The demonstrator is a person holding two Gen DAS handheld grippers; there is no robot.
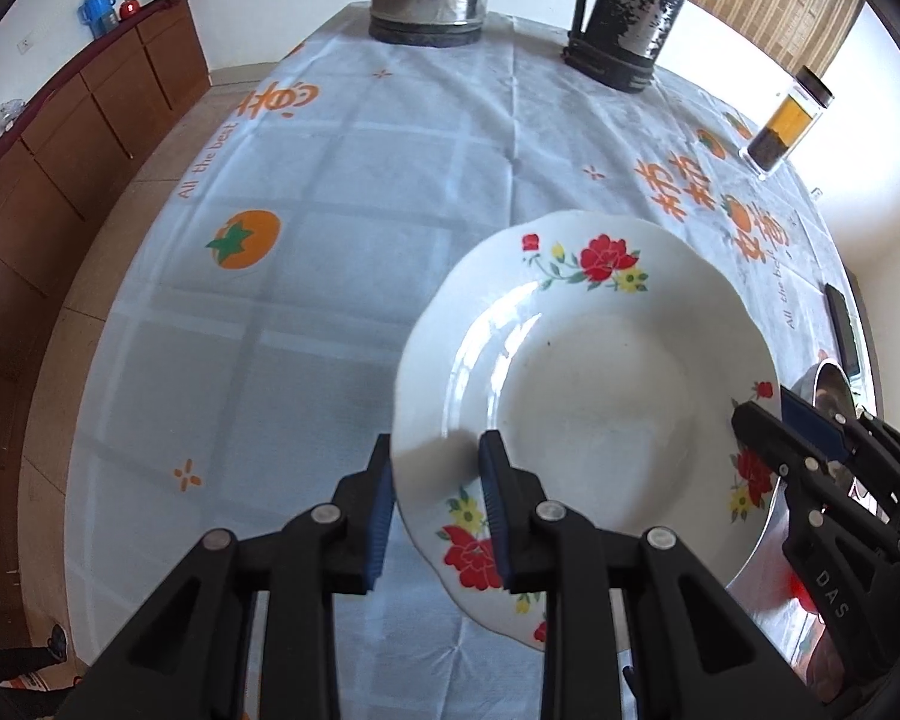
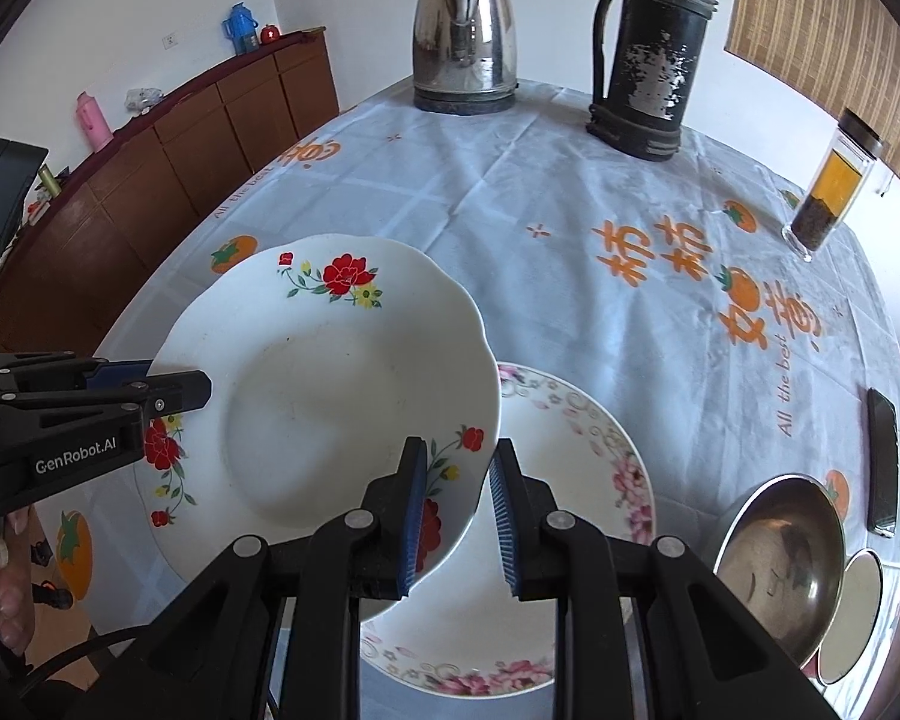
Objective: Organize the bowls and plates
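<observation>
We hold a red-flowered plate (image 2: 330,396) above the bench (image 2: 570,228), one claw on each side of its rim. The left claw (image 1: 435,504) is clenched on the near-left edge of the plate (image 1: 600,384), one blue pad over the rim and the other under it, as its own camera shows. From the right wrist view the same claw (image 2: 177,387) enters from the left and bites the plate's left rim.

The right claw (image 2: 459,510) straddles the plate's right edge: the rim runs between its two blue pads, the left pad against the plate. Whether the right pad touches, we cannot tell from that view. In the left wrist view the right claw (image 1: 774,420) reaches in from the right and meets the rim near a red flower.

The plate is lifted and tilted, partly over a second plate with pink flowers (image 2: 576,480), which lies flat on the bench below and to the right. A steel bowl (image 2: 780,552) sits further right, near the bench's edge, with a dark phone (image 2: 882,462) beyond it.

At the far side of the checked cloth (image 1: 360,180) stand a steel kettle (image 2: 465,42), a worn black flask (image 2: 654,54) and a glass jar (image 2: 828,186) of dark and yellow contents. A brown cabinet (image 2: 198,138) lines the wall on the left.
</observation>
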